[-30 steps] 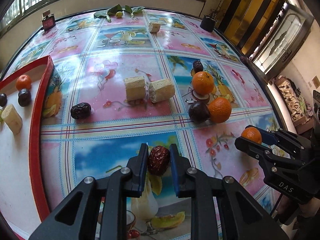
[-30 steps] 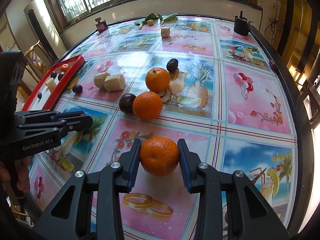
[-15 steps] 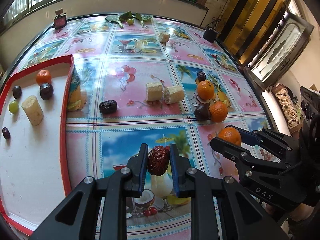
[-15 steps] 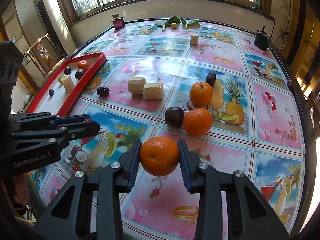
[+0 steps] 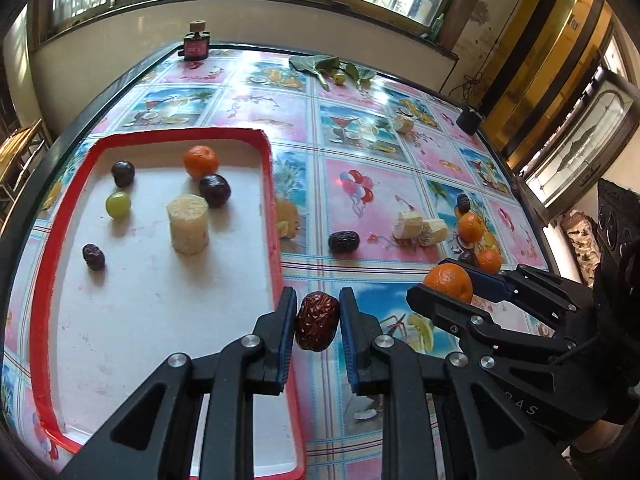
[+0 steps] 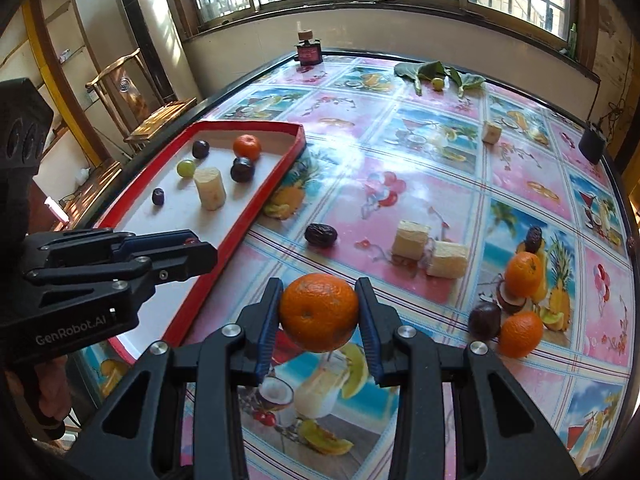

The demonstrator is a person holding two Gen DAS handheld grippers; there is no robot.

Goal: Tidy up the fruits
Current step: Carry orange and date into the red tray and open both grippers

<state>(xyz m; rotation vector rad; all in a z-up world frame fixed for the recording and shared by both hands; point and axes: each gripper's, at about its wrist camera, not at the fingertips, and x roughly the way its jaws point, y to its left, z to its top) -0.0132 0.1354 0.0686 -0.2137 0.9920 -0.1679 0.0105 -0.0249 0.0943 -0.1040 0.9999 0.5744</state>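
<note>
left wrist view shows the left gripper [image 5: 317, 326] fingers clamped on a red date [image 5: 317, 321] and the right gripper [image 6: 319, 312] fingers on an orange [image 6: 319, 312], probably for carrying to the red tray [image 5: 276, 216].

The table [image 6: 440, 184] wears a glossy cloth of pink and sky-blue squares printed with cocktails, pineapples, balloons and palms, edged by striped lines. The tray [image 5: 276, 208] has a red rim and a white floor. In it lie an orange tangerine [image 5: 201, 161], two dark purple plums [image 5: 215, 190], a pale green grape [image 5: 118, 204], a cream cane piece [image 5: 187, 224] and a dark date [image 5: 93, 257]. The left gripper [image 5: 318, 326] is black with blue pads around a wrinkled red-brown jujube [image 5: 317, 326]. The right gripper [image 6: 319, 312], black with blue pads too, frames a bright orange mandarin [image 6: 319, 312].
</note>
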